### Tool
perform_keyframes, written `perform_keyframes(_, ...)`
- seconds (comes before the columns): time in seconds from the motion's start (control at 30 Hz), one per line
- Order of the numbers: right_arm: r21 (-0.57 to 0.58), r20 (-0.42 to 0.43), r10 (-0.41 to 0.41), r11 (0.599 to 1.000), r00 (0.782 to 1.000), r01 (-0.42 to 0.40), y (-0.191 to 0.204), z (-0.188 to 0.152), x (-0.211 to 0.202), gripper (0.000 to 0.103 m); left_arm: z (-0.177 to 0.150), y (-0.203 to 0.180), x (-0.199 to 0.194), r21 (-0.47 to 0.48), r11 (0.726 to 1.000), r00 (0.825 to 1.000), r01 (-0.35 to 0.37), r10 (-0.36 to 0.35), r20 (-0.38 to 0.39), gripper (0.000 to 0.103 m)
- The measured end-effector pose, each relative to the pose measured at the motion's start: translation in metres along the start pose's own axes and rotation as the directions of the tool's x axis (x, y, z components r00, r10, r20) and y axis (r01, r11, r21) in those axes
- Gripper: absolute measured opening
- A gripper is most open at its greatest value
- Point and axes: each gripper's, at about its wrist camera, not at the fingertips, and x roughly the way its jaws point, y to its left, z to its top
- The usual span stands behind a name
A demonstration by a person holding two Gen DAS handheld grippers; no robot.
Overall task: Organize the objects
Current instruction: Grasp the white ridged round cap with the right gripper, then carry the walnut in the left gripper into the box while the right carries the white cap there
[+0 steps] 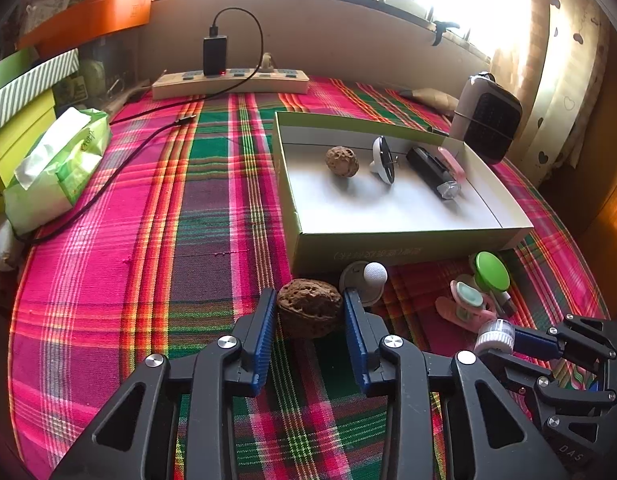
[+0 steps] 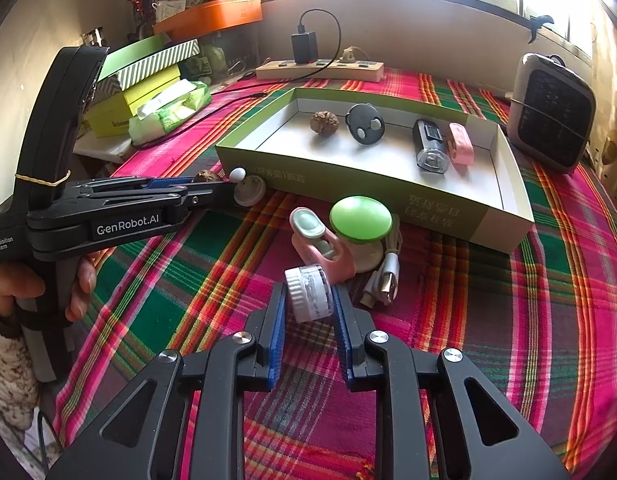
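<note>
My left gripper is shut on a brown walnut, low over the plaid cloth in front of the green box. My right gripper is shut on a small clear jar with a white lid; it also shows in the left wrist view. The box holds another walnut, a round black-and-white gadget, a black light and a pink item. On the cloth lie a green mushroom-shaped lamp, a pink-and-teal clip, a white USB cable and a white knobbed disc.
A small heater stands at the right behind the box. A power strip with a black charger lies along the back wall. A tissue pack and stacked boxes sit at the left. A black cable runs across the cloth.
</note>
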Motion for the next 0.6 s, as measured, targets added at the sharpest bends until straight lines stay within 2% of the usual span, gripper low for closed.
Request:
perform_keyframes(0.17, -0.003, 0.003, 0.003, 1.000, 1.000, -0.003, 0.0007, 0.0002, -0.0013, 0.020, -0.0010, 0.0013, -0.0010, -0.004, 1.000, 1.000, -0.004, 0.004, -0.001, 0.031)
perform_keyframes(0.6, 0.002, 0.020, 0.017, 1.000, 1.000, -0.017, -0.0017, -0.0024, -0.0081, 0.020, -0.0042, 0.0007, -0.0094, -0.001, 1.000, 1.000, -0.007, 0.007, 0.010, 0.031)
